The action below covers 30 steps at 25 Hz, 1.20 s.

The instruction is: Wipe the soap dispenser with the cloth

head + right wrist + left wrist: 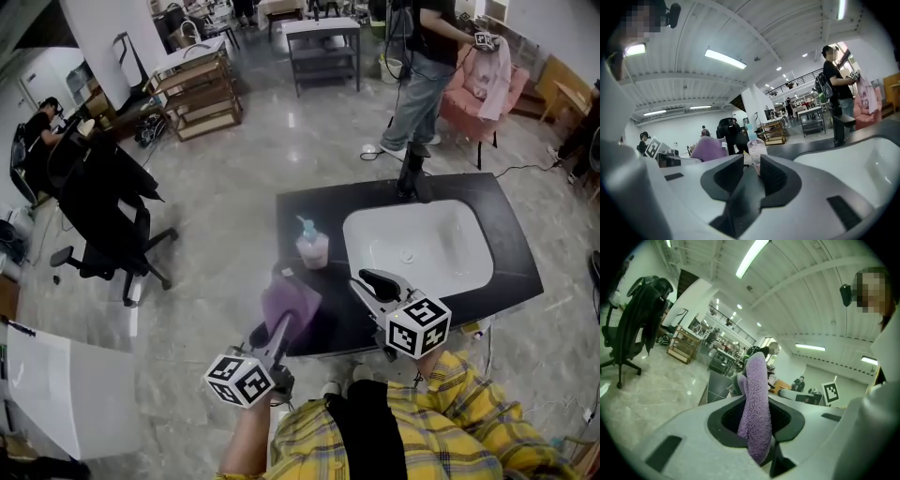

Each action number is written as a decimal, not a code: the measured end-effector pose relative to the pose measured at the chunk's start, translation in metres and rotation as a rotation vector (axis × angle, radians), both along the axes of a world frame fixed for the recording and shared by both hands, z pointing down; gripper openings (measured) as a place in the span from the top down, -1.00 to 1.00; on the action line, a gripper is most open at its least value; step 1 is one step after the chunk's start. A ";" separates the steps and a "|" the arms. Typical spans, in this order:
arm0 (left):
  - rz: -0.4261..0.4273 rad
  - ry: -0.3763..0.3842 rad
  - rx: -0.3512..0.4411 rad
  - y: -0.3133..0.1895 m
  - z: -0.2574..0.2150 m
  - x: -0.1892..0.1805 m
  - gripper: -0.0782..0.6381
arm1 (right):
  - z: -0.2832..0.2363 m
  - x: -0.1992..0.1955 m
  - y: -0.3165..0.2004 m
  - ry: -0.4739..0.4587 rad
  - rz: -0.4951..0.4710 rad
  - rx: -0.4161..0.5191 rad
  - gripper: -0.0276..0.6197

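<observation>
Clamping a purple cloth (291, 304) between its 2 pads, the left gripper (757, 408) holds the fabric so that it stands up out of the jaws as a fuzzy folded strip, with a short end hanging below the pads. The right gripper (751, 165) has its jaws set to a narrow gap with nothing between the pads; through that gap its own view looks at the soap dispenser (312, 247) further off.

From the head view, both grippers hang over the near edge of a black countertop (309, 202), the left one at the front left corner, the right one over the front rim of a white sink (375, 225). The dispenser, a clear bottle with a blue pump, stands upright on the countertop just left of the sink. The cloth is near it on the near side, and the 2 look apart.

A black faucet (412, 174) rises behind the sink.
</observation>
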State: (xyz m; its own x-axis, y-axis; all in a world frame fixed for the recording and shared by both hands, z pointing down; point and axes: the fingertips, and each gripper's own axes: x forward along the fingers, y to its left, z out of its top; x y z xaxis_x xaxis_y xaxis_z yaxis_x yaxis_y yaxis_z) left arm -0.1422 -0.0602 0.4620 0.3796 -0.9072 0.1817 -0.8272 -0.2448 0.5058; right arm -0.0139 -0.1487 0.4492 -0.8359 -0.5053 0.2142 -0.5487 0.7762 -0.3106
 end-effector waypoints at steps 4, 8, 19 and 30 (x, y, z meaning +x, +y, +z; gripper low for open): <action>-0.019 0.005 0.003 0.010 0.001 -0.006 0.57 | 0.005 0.005 0.009 0.011 0.037 -0.020 0.68; -0.029 0.012 -0.002 0.016 0.003 -0.008 0.57 | 0.007 0.007 0.015 0.011 0.043 -0.028 0.77; -0.045 0.016 0.010 0.026 -0.001 -0.005 0.57 | 0.004 0.011 0.034 0.022 0.018 -0.014 0.88; -0.046 0.004 0.020 0.022 -0.006 -0.002 0.57 | 0.000 0.011 0.034 0.025 0.003 -0.007 0.89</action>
